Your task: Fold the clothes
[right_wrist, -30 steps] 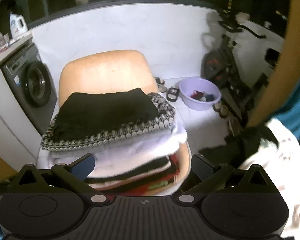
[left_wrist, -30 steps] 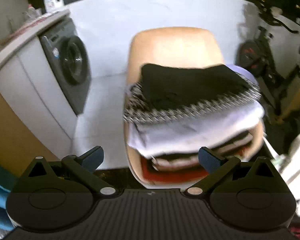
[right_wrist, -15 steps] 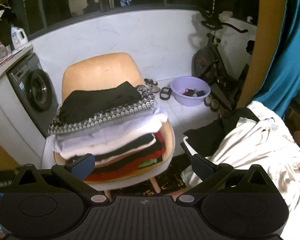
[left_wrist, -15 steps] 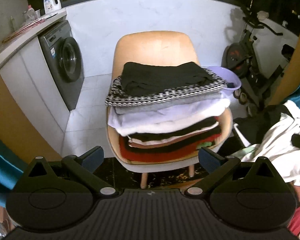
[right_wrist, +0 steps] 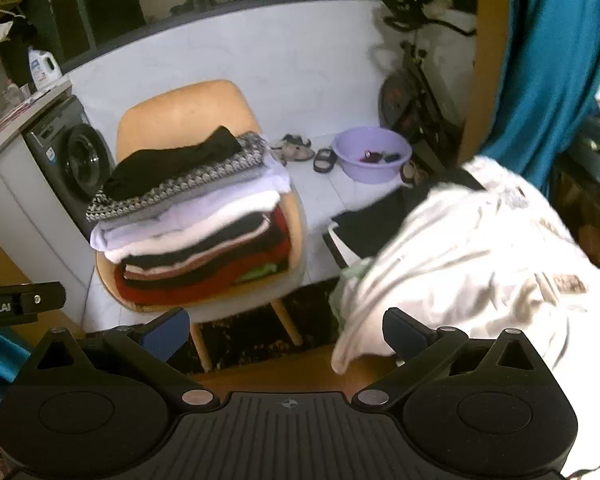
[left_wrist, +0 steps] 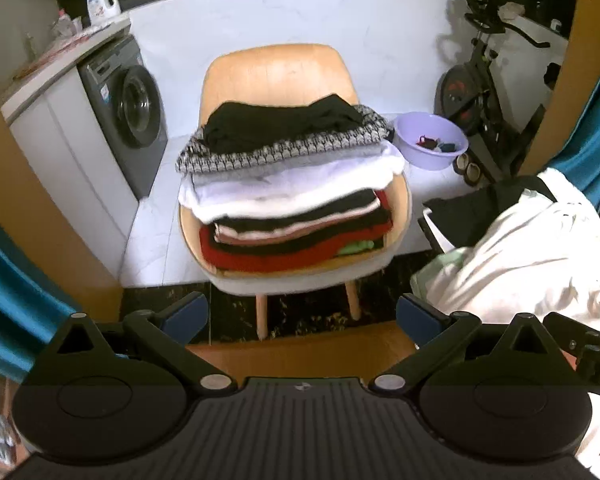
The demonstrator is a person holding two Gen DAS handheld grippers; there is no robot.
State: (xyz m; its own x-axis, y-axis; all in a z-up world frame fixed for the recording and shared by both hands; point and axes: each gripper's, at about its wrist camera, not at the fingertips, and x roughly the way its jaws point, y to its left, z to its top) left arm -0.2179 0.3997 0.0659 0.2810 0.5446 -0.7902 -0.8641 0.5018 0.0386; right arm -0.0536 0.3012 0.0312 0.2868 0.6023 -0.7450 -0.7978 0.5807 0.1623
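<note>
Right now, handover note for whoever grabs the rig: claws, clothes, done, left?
Left claw: open, holds nothing, pointed at the chair.
Right claw: open, holds nothing, its right finger close to the white garment.
Done: folded stack sits on the chair, black piece on top, then a patterned knit, white, black and red layers below.
Left: the white garment and a black piece beside it lie unfolded in a heap right of the chair. Likely next: pick up the white one, fold it, add it to the stack.
</note>
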